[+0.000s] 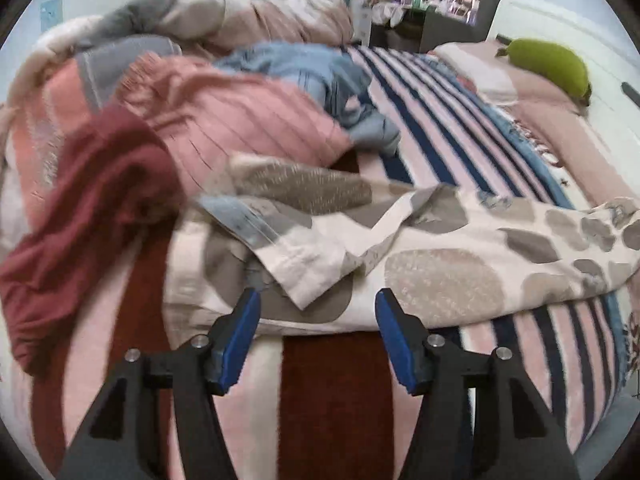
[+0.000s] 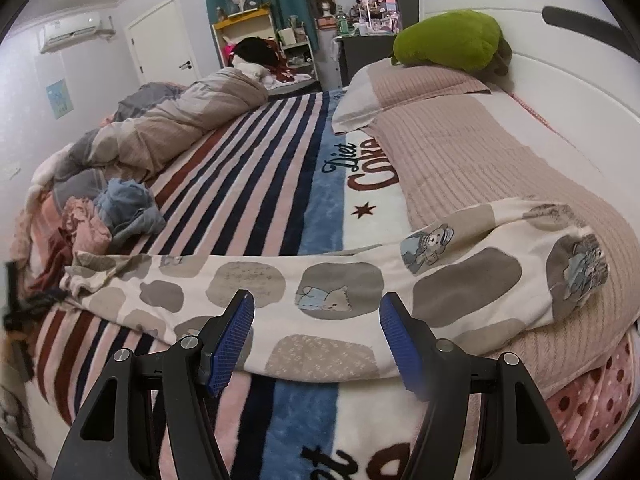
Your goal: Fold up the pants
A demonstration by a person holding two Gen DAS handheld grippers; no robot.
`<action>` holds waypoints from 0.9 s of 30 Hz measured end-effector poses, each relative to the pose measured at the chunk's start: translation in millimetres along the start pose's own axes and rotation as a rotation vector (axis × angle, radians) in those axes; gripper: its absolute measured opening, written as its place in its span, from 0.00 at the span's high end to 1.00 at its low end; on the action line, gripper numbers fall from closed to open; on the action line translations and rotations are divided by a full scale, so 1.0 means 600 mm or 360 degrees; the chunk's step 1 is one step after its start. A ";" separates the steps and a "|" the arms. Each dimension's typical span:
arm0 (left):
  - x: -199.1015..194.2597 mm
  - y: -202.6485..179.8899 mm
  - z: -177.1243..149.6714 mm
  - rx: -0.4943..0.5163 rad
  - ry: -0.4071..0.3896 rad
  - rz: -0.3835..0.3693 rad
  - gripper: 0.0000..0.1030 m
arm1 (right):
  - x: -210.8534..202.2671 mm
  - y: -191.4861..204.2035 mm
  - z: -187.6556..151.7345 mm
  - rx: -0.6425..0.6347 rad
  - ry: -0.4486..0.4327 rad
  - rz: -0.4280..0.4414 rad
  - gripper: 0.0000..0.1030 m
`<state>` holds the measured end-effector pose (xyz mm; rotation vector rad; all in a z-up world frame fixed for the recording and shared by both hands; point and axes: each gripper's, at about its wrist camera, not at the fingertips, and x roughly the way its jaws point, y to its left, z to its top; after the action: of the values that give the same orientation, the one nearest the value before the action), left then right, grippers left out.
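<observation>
Both my tools, left (image 1: 318, 308) and right (image 2: 317, 312), hung released over the patterned pants (image 2: 336, 284), which lay stretched across the striped bed blanket (image 2: 256, 184), ready for gripping.

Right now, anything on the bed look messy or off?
Yes. The patterned pants lie stretched across the striped blanket, but their left end is bunched, with a flap turned over. Loose clothes are piled just behind that end.

"Diet" on striped blanket (image 2: 256, 168)
</observation>
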<state>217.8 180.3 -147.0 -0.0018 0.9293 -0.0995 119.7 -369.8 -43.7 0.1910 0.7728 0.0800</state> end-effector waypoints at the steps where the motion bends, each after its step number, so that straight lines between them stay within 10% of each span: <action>1: 0.009 0.003 0.002 -0.0034 -0.0006 -0.0024 0.46 | 0.000 -0.001 -0.003 0.0006 0.0008 0.0003 0.40; 5: 0.038 0.030 0.025 -0.0236 -0.0063 -0.0179 0.49 | 0.001 -0.006 -0.005 0.0012 0.0014 -0.0005 0.40; 8: 0.048 0.046 0.048 -0.0268 -0.0093 -0.0113 0.90 | -0.002 -0.002 -0.001 -0.0008 -0.0007 -0.0012 0.40; 17: 0.041 0.080 0.102 -0.0433 -0.0356 0.0091 0.95 | 0.020 0.016 0.008 -0.0079 0.0023 -0.0047 0.40; 20: 0.045 0.083 0.116 -0.0488 -0.0405 0.0070 0.87 | 0.033 0.019 0.008 -0.0085 0.0051 -0.0039 0.40; 23: 0.030 0.086 0.125 -0.0510 -0.0474 -0.0018 0.33 | 0.046 0.018 0.007 -0.0083 0.0076 -0.0031 0.40; 27: -0.009 0.074 0.126 -0.0421 -0.0552 -0.0108 0.32 | 0.064 0.012 0.003 -0.0068 0.0111 -0.0024 0.40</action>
<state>278.7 222.0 -99.1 -0.2878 0.5901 -0.0363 148.6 -357.5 -67.5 0.1423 0.8415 0.0890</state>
